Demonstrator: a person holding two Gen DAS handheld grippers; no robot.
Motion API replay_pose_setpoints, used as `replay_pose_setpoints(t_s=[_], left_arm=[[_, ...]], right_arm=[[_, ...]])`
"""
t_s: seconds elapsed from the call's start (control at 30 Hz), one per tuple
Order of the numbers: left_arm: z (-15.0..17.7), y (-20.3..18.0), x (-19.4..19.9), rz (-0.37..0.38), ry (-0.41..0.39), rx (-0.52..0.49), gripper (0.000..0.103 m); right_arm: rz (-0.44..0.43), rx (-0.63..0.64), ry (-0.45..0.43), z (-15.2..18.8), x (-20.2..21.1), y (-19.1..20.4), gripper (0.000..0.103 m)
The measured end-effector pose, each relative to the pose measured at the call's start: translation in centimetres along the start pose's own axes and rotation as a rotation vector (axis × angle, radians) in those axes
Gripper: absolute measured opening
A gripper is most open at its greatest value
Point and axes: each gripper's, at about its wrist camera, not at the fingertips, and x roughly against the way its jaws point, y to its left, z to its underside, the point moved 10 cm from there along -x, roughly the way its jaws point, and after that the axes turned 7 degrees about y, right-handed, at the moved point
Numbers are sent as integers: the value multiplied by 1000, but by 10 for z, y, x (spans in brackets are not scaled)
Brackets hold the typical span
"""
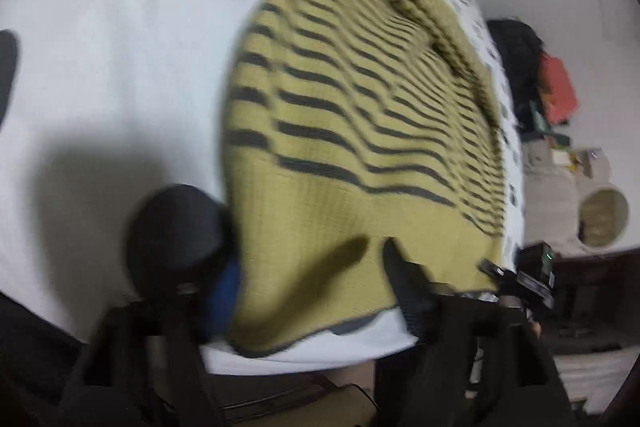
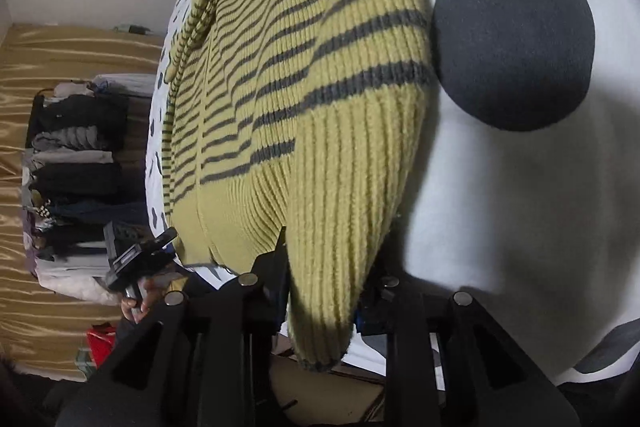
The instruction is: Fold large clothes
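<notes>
Left claw of mine has its fingers spread apart over the sweater's plain hem at the near edge of the bed, pinching nothing. On the other side, my right claw is clamped on the ribbed sleeve cuff, which hangs between its fingers. That yellow, dark-striped sweater lies flat along the spotted white bedcover, running from the near edge toward the far end.
</notes>
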Motion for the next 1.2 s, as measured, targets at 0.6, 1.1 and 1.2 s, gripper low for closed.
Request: replay_pose_setpoints(t_s=[0.6,1.1,1.2], left_arm=[[-126,-88,90,126,-195,-45,10],[-407,-49,-16,-55,-133,213,10],[-430,-49,-25,-21,-143,215,10]], right_arm=[[-228,88,-237,-75,79,92,22],[-81,-78,-425,-347,98,67,22],[26,-73,-401,-360,88,48,22]])
